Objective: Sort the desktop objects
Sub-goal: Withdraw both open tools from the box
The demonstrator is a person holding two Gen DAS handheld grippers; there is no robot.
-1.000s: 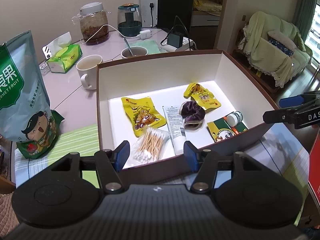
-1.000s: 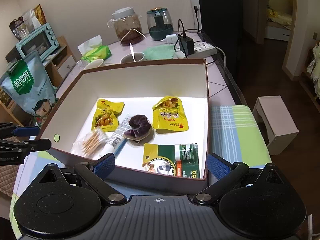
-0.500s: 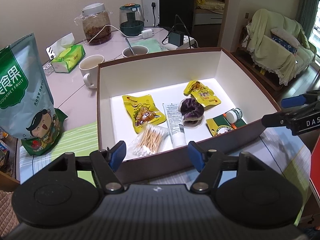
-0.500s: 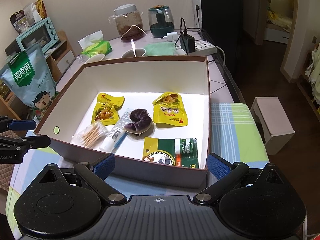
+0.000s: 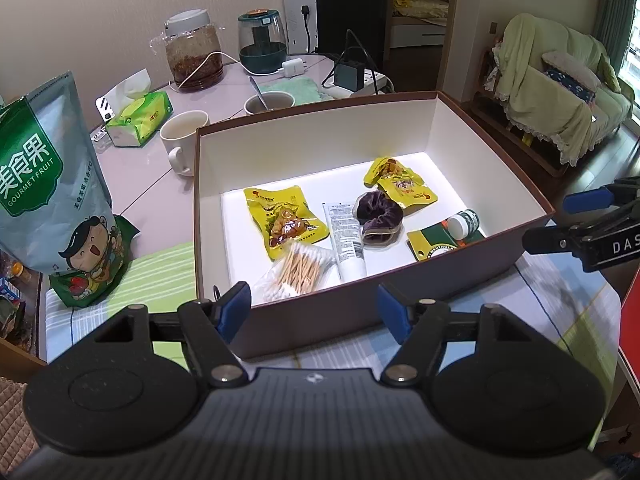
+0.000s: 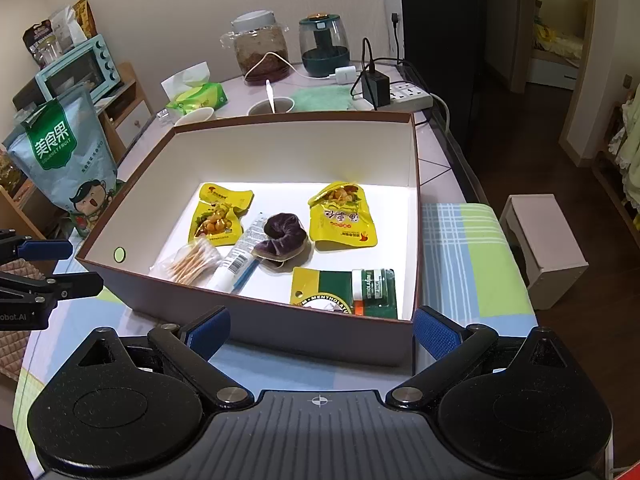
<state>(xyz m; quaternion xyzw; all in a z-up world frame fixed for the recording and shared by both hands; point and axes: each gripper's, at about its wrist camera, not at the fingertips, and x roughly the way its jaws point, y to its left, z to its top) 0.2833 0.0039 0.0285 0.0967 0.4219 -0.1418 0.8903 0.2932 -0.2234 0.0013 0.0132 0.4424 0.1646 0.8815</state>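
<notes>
Both tongs open and empty: left tongs [image 5: 314, 306] and right tongs [image 6: 322, 332] sit just outside the near wall of the box [image 6: 320, 330], one toward each near corner.

Risks as I read them:
- Near wall stands tall. A low reach would clip the rim and shove the box across the surface.
- Swabs [image 6: 192, 258], tube [image 6: 238, 258] and scrunchie [image 6: 282, 236] are packed touching; closing on one likely drags its neighbour.
- Swab bag is slack plastic and may slip.
- Balm card [image 6: 346, 290] lies flat against the near wall, so there's poor finger clearance.

Orientation, right view: tube's long axis runs diagonally, fat end at the near-left wall, crimped end far-right toward the scrunchie. Swabs lie roughly parallel. Behind them, two yellow packs [image 6: 220, 216] [image 6: 344, 216] lie flat. Mug [image 5: 182, 138] and jars further back are clear of the work.
</notes>
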